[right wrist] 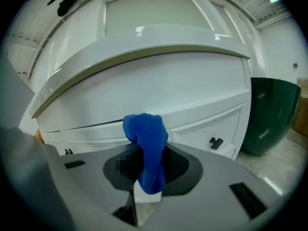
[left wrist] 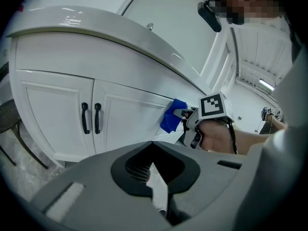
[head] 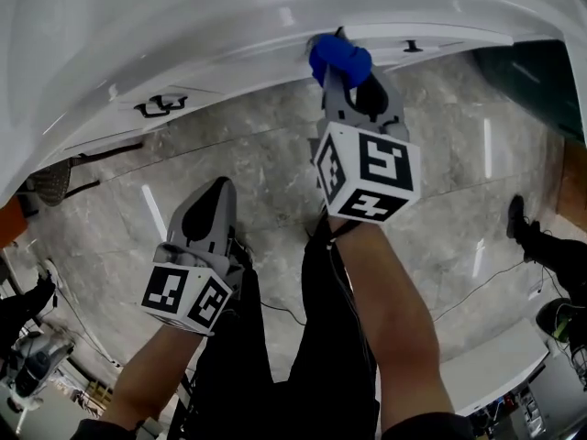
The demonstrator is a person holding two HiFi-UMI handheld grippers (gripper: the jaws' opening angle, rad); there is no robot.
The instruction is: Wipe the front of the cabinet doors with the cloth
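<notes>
A blue cloth (head: 339, 59) is pinched in my right gripper (head: 341, 73), which is shut on it and holds it against the white cabinet front (head: 248, 67) just under the countertop lip. In the right gripper view the cloth (right wrist: 147, 148) bunches up out of the jaws, right at a door panel (right wrist: 202, 119). The left gripper view shows the cloth (left wrist: 172, 115) pressed on the door beside the pair of black handles (left wrist: 91, 118). My left gripper (head: 213, 211) hangs lower and back from the cabinet, jaws shut with nothing in them.
A white countertop (head: 183, 16) overhangs the doors. Black handles (head: 160, 105) mark the left doors, and another handle (right wrist: 215, 142) sits on the right door. A dark green bin (right wrist: 269, 114) stands right of the cabinet. Grey marble floor (head: 440, 154) lies below, with cables.
</notes>
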